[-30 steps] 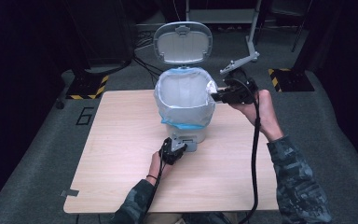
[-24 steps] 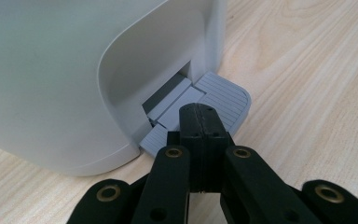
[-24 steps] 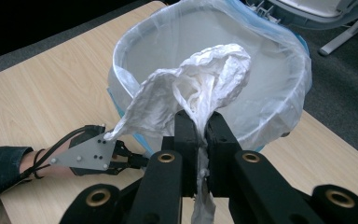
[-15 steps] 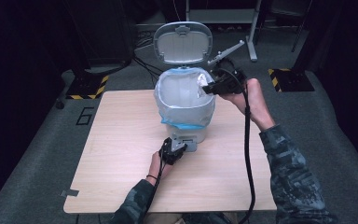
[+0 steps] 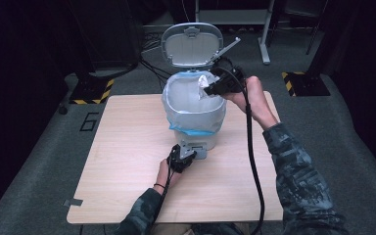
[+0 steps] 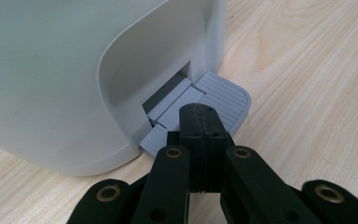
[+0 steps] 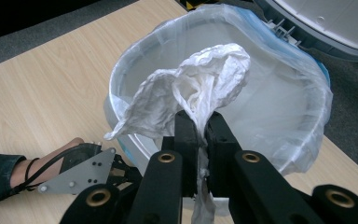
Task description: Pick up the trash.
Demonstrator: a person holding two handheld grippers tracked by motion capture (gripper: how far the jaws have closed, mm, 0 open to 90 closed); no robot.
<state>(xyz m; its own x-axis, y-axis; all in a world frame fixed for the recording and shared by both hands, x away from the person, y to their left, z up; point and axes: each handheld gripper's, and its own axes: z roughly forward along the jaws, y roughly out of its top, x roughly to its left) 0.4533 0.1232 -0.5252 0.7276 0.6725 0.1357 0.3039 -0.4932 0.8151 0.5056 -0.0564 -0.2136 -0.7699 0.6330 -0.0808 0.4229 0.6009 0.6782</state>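
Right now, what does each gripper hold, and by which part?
The right gripper pinches a crumpled white tissue by its lower end, above the lined bin. The left gripper holds nothing; shut, it presses the bin's pedal.

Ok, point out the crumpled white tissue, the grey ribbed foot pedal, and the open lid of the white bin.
crumpled white tissue (image 7: 200, 88), right gripper view, on its bunched top above the jaws.
grey ribbed foot pedal (image 6: 226, 95), left gripper view, on its ridged tread.
open lid (image 5: 192, 46), high view, on its inner face.
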